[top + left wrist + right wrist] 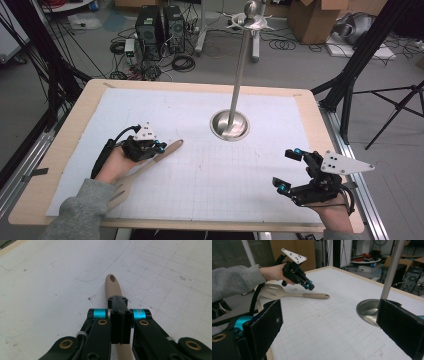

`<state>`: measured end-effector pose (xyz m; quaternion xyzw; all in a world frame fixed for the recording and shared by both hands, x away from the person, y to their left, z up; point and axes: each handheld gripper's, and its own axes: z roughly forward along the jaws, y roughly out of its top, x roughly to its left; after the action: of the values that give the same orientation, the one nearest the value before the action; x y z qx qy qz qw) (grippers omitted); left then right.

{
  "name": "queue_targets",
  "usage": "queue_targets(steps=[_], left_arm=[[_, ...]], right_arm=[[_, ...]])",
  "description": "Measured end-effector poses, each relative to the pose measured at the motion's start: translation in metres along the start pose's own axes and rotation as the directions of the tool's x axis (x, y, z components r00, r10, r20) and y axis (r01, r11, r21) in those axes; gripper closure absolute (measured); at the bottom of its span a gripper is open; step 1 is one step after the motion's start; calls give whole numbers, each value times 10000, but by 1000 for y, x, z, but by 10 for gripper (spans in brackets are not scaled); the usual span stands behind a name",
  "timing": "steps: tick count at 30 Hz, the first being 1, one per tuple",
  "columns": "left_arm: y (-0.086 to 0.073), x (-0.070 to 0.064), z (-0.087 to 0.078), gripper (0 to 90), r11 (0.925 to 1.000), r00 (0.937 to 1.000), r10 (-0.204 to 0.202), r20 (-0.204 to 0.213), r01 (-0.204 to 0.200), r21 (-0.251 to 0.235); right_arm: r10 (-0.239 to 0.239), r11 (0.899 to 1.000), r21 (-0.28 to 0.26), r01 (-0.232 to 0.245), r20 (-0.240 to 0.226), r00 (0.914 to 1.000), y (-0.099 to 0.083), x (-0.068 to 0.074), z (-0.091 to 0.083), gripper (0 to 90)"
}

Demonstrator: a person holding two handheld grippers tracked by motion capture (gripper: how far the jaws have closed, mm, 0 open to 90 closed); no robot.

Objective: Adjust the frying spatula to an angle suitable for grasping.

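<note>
One slotted spatula (150, 165) sits clamped in the left hand-held gripper (159, 146); the right hand-held gripper (289, 170) gapes apart.

Bright even overhead light, soft faint shadows, mild glare on white mat (200, 165), slightly soft focus

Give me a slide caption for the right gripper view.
Left claw grips a slotted spatula; right claw open near the stand.

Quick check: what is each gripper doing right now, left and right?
Left gripper: jaws shut on the handle of the slotted spatula.
Right gripper: jaws wide open, holding nothing.
</note>
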<state>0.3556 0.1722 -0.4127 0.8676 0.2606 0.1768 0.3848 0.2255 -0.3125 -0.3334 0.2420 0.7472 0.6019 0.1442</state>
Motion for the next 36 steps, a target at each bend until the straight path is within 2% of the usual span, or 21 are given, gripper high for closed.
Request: queue_targets(steps=[2, 5, 7, 8, 9, 10, 11, 12, 17, 24, 26, 27, 28, 29, 30, 31, 32, 33, 34, 36], left_arm=[[-1, 2, 2, 895, 9999, 9999, 87, -69, -86, 137], [-4, 12, 4, 896, 9995, 9995, -286, 102, 285, 130], [-4, 13, 6, 895, 9995, 9995, -280, 151, 278, 138], [-5, 12, 8, 895, 9997, 9995, -151, 268, 145, 210], [-5, 9, 12, 895, 9987, 9992, 198, 345, -214, 466], [-5, 7, 14, 895, 9975, 9984, 363, 439, -388, 591], [-5, 7, 14, 895, 9975, 9984, 363, 439, -388, 591], [-4, 4, 15, 895, 9960, 9964, 615, 588, -651, 612], [-3, 2, 17, 895, 9957, 9948, 685, 753, -729, 565], [-2, -3, 16, 889, 9924, 9884, 1108, 1036, -1157, 428], [-1, -4, 12, 886, 9932, 9897, 1095, 920, -1127, 300], [0, -2, 2, 886, 9943, 9894, 1055, 1003, -1062, 15], [0, -2, 2, 886, 9943, 9894, 1055, 1003, -1062, 15], [1, -1, -9, 886, 9937, 9856, 1075, 1304, -1024, -453], [1, -1, -9, 886, 9937, 9856, 1075, 1304, -1024, -453], [-1, -2, -20, 886, 9915, 9790, 1190, 1656, -1085, -712], [-1, -2, -20, 886, 9915, 9790, 1190, 1656, -1085, -712], [-2, -3, -25, 886, 9907, 9759, 1261, 1780, -1147, -728], [-8, -3, -31, 886, 9921, 9708, 1229, 2060, -1148, -508], [-11, -3, -34, 886, 9920, 9718, 1263, 1991, -1218, -345]], right_arm=[[36, 10000, -20, -36, 57, 10000, -1, 0, -2, 58], [74, 10000, -7, -73, 91, 9999, -2, 3, -3, 58], [34, 10000, 18, -34, 39, 10000, -3, 5, -4, 58], [69, 10000, 50, -69, 38, 10000, -3, 6, -4, 58], [76, 10000, 56, -77, 40, 10000, -3, 6, -5, 58], [61, 10000, 34, -61, 40, 10000, -3, 6, -5, 58], [60, 10000, 40, -60, 58, 10000, -3, 6, -6, 58], [81, 10000, 7, -81, 46, 10000, -3, 6, -6, 58], [64, 10000, -18, -64, 96, 9999, -4, 5, -8, 58], [94, 9999, 36, -94, 93, 9999, -4, 4, -6, 58], [42, 10000, 47, -42, 36, 10000, -3, 4, -5, 58], [-24, 10000, 6, 24, 42, 10000, -3, 4, -5, 58], [-24, 10000, 6, 24, 42, 10000, -3, 4, -5, 58], [28, 10000, 18, -28, 52, 10000, -2, 3, -5, 58], [28, 10000, 18, -28, 52, 10000, -2, 3, -5, 58], [51, 10000, 4, -51, 39, 10000, -2, 1, -4, 58], [56, 10000, -4, -56, 10, 10000, -2, 1, -3, 58], [56, 10000, -4, -56, 10, 10000, -2, 1, -3, 58], [29, 10000, 52, -29, -8, 10000, -2, 0, -1, 58], [58, 9999, 90, -58, -33, 10000, -3, 0, 1, 58]])
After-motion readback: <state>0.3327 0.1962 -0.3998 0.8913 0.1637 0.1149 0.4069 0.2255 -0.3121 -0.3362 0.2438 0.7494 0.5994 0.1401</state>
